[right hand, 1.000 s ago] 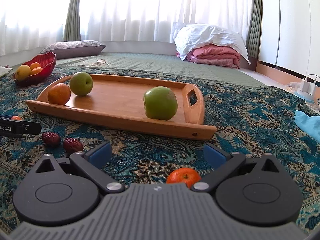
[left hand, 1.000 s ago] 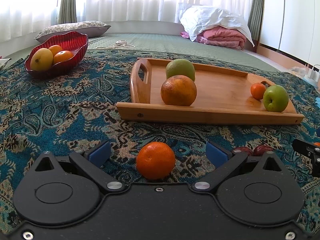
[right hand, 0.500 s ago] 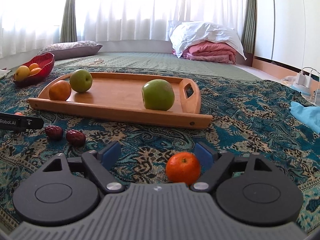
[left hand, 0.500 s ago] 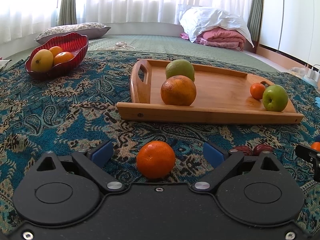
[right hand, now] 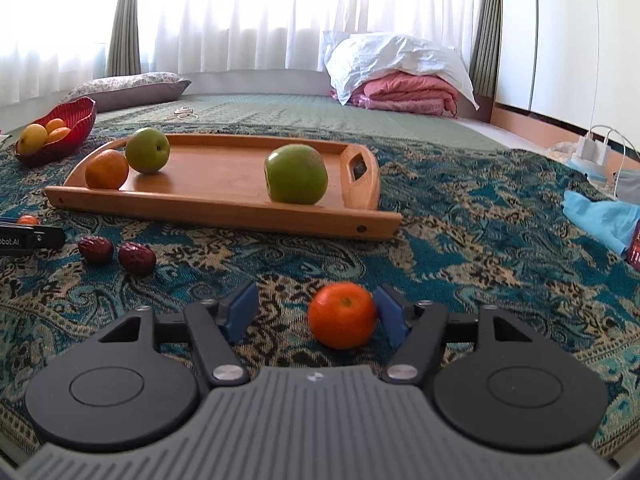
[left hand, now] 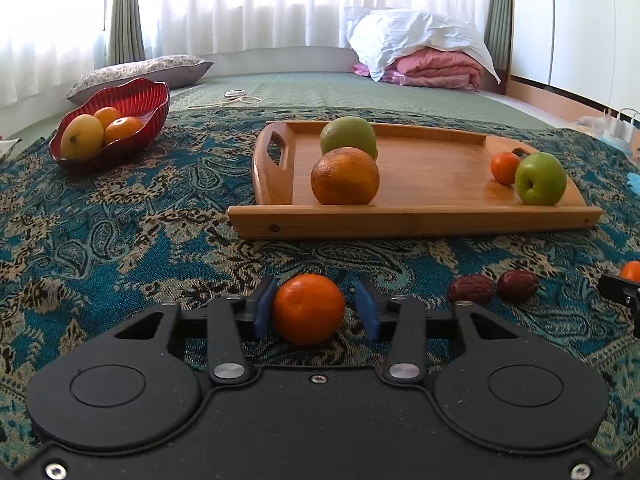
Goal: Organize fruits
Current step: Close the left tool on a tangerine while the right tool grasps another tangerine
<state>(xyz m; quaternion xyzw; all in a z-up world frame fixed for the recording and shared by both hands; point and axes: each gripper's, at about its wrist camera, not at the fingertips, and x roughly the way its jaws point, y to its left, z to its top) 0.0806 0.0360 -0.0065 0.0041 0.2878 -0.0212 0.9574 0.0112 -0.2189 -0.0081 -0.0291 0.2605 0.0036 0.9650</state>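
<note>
In the left wrist view my left gripper [left hand: 316, 307] has narrowed around a small orange mandarin [left hand: 309, 309] on the patterned cloth; the left pad touches it, the right pad stands a little off. In the right wrist view my right gripper [right hand: 316, 312] is part-closed around another mandarin [right hand: 342, 315], which touches the right pad only. The wooden tray [left hand: 416, 220] holds a large orange [left hand: 345, 176], a green fruit [left hand: 348, 136], a small mandarin [left hand: 505, 168] and a green apple [left hand: 540, 178].
A red bowl [left hand: 136, 100] with a mango and oranges stands far left. Two dark red dates [left hand: 492, 288] lie on the cloth between the grippers. A blue cloth [right hand: 600, 220] and a white charger lie at the right. A pillow and bedding lie behind.
Both grippers have closed inward from wide open around their mandarins. The right gripper has moved forward, so its mandarin now sits between the pads.
</note>
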